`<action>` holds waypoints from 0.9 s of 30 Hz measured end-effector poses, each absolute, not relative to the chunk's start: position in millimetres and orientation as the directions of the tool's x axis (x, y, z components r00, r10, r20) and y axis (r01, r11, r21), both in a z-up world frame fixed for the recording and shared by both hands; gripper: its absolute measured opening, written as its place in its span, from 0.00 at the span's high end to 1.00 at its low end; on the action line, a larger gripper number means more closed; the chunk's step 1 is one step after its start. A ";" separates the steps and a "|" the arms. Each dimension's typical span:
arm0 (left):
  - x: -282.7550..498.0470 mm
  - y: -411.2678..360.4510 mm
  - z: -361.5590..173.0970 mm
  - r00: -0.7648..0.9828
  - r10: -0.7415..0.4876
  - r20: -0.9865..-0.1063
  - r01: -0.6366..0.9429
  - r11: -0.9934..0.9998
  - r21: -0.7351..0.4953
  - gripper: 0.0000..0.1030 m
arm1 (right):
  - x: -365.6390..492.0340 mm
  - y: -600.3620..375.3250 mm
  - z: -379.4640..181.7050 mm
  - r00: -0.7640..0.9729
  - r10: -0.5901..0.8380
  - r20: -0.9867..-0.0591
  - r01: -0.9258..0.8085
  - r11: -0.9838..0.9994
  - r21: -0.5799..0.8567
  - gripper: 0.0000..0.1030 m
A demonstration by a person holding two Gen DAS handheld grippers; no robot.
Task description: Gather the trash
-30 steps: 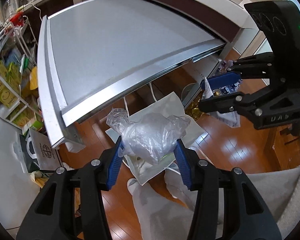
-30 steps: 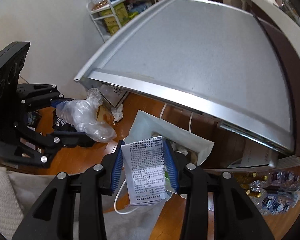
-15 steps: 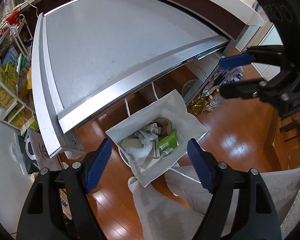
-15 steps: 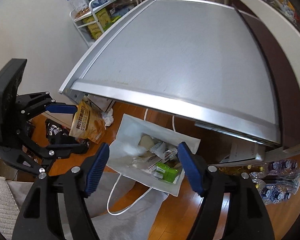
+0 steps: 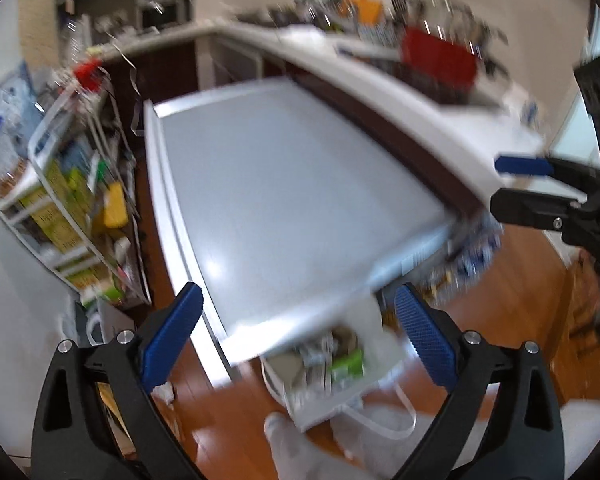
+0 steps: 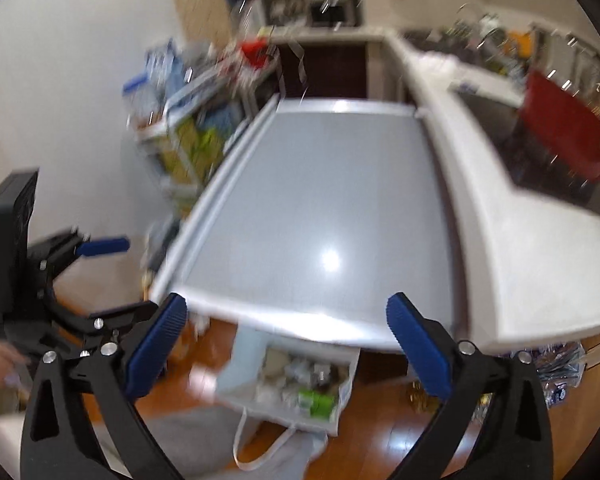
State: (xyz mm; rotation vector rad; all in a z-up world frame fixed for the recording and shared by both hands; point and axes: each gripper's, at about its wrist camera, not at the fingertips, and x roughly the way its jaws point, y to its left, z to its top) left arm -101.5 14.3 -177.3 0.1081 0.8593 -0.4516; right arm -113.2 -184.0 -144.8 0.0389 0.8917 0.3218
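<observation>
A white paper bag (image 5: 374,316) stands on the wooden floor under the front edge of the grey table (image 5: 284,200); it also shows in the right wrist view (image 6: 244,356). Crumpled trash and a green wrapper (image 6: 316,398) lie inside it. My left gripper (image 5: 296,332) is open and empty, above the bag and the table edge. My right gripper (image 6: 286,340) is open and empty, also above the bag. Each gripper shows in the other's view, the right one (image 5: 540,184) and the left one (image 6: 100,276). Both views are blurred.
A wire rack (image 5: 64,184) full of packages stands left of the table. A white counter (image 6: 512,240) with a red box (image 6: 560,140) runs along the table's right. Bottles in plastic (image 6: 560,364) lie on the floor at the right.
Both grippers dropped their loads, the plastic wrap and the receipt, into the bag and opened. Since then both have tilted up, so the table and counter fill the views.
</observation>
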 end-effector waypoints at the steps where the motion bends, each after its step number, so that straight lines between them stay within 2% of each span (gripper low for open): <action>1: -96.9 15.1 -164.9 0.605 -0.325 -0.727 0.405 0.912 -0.072 0.05 | -106.4 -185.5 -135.3 0.605 0.278 -0.746 -0.227 0.958 0.174 0.04; 7: -76.6 18.9 -104.7 0.771 -0.278 -0.573 0.327 0.945 -0.018 0.02 | -77.5 -193.1 -97.7 0.700 0.199 -0.686 -0.119 0.980 0.163 0.04; 11: -59.1 18.8 -72.5 0.825 -0.254 -0.505 0.289 0.957 -0.009 0.02 | -76.4 -191.4 -64.2 0.795 0.118 -0.594 -0.082 0.993 0.087 0.04; 15: -52.7 20.2 -51.1 0.846 -0.268 -0.460 0.282 0.959 -0.040 0.02 | -70.2 -186.7 -38.5 0.836 0.075 -0.544 -0.065 0.997 0.037 0.04; 21: -43.9 20.4 -29.5 0.889 -0.225 -0.398 0.238 0.971 -0.017 0.02 | -62.7 -185.4 -11.2 0.873 0.021 -0.488 -0.017 1.000 0.012 0.04; 27: -35.9 21.4 -15.5 0.889 -0.249 -0.384 0.250 0.967 -0.047 0.02 | -59.6 -182.9 -2.0 0.885 -0.054 -0.463 0.045 0.999 -0.029 0.04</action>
